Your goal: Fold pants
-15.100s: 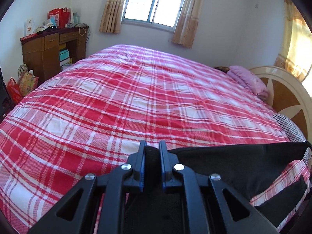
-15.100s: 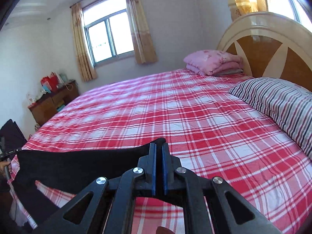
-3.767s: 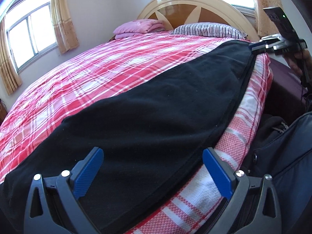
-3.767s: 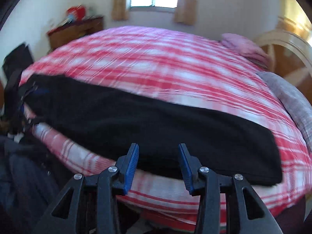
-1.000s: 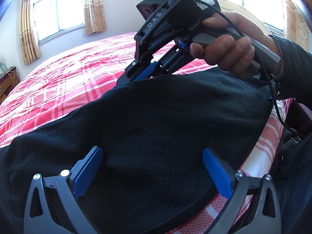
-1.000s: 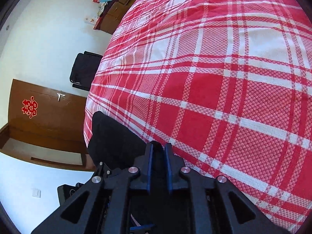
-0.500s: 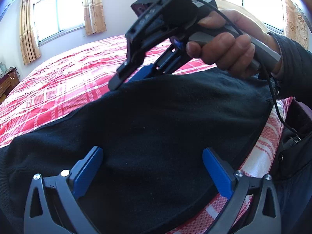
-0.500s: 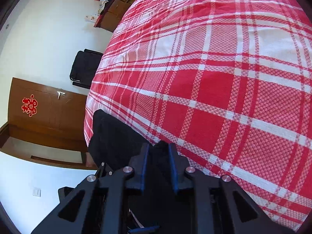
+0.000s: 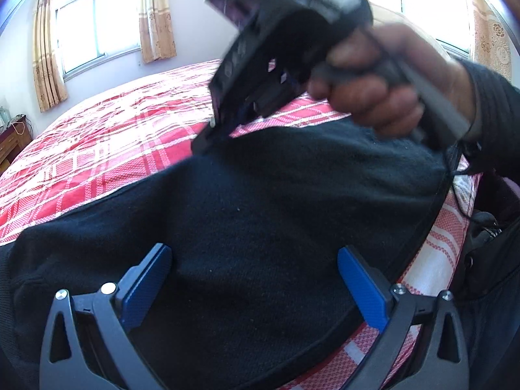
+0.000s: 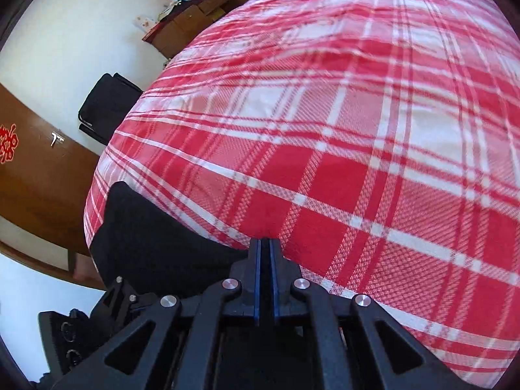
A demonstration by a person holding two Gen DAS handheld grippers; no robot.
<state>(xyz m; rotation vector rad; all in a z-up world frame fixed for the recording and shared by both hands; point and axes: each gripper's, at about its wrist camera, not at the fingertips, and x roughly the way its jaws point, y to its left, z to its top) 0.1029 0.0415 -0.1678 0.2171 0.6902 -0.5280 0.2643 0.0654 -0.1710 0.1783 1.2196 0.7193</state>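
Note:
The black pants (image 9: 260,201) lie folded along the near edge of the red plaid bed (image 9: 113,139). My left gripper (image 9: 255,253) hovers just over them, its blue pads (image 9: 146,279) wide apart and pressing on nothing. A hand (image 9: 373,97) holds my right gripper (image 9: 204,144), blurred, with its tip at the pants' far edge. In the right wrist view my right gripper (image 10: 265,242) is closing, its pads nearly together, and no cloth shows between them. The pants (image 10: 146,237) lie down and to the left of it on the bed (image 10: 357,146).
A curtained window (image 9: 97,16) is behind the bed. A wooden dresser (image 10: 198,16) with clutter, a black chair (image 10: 107,107) and a brown door (image 10: 32,169) stand past the bed's foot. A dark bag (image 9: 487,260) sits beside the bed at right.
The right gripper's jaws held black cloth half a second ago and have now come together with none showing. It has tilted and lifted slightly. The left gripper has not moved.

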